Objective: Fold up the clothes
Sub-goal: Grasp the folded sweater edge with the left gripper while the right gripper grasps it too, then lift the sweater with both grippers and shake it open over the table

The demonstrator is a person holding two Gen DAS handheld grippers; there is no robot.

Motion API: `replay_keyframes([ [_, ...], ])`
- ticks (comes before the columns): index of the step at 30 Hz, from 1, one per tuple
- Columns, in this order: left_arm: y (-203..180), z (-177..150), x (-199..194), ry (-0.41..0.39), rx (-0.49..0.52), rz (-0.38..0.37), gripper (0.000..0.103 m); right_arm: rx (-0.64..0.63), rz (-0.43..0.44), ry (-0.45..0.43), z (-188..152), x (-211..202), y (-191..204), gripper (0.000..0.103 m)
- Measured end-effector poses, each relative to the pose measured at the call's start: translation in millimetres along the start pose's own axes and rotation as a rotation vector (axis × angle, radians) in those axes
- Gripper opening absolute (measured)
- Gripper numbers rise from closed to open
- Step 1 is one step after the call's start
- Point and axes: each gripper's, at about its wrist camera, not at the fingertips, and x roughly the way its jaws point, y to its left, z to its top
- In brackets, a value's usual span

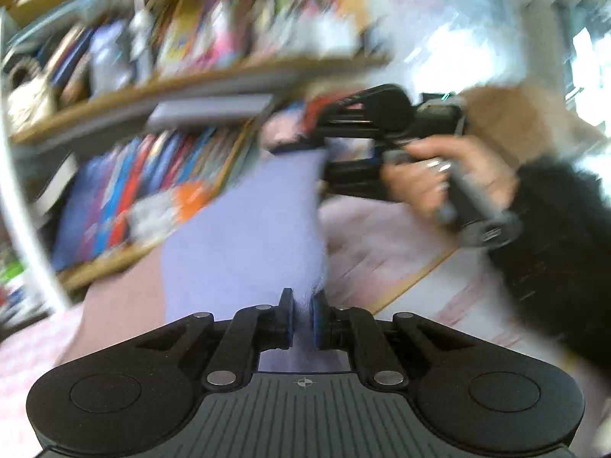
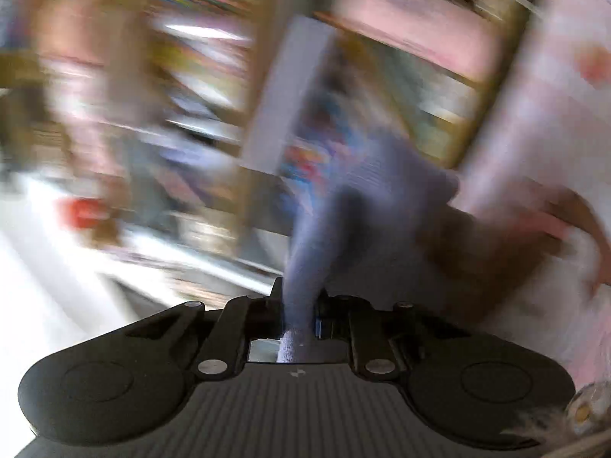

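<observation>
Both grippers (left (image 1: 303,313); right (image 2: 299,305)) pinch lilac garment (image 1: 244,236).

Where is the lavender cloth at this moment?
The lavender cloth hangs in the air before the bookshelf, pinched by the left gripper below and by the right gripper at its other end.

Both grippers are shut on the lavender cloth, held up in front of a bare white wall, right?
Not a wall. Left gripper and right gripper are shut on the cloth, but the left wrist view shows a bookshelf behind it.
</observation>
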Motion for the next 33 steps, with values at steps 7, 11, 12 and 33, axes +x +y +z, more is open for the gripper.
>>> replay_keyframes([
  [7, 23, 84, -91, -0.535, -0.138, -0.358, 0.008, -0.365, 0.448, -0.148, 24, -39, 171, 0.012],
  [11, 52, 85, -102, -0.614, -0.261, -0.36, 0.008, -0.434, 0.489, -0.104, 26, -12, 206, 0.012],
  [12, 58, 81, -101, -0.603, -0.291, -0.348, 0.008, -0.455, 0.481, -0.093, 26, -4, 212, 0.012],
  [33, 183, -107, -71, 0.096, -0.698, 0.271, 0.014, -0.3, -0.341, 0.478, -145, 230, -27, 0.03],
])
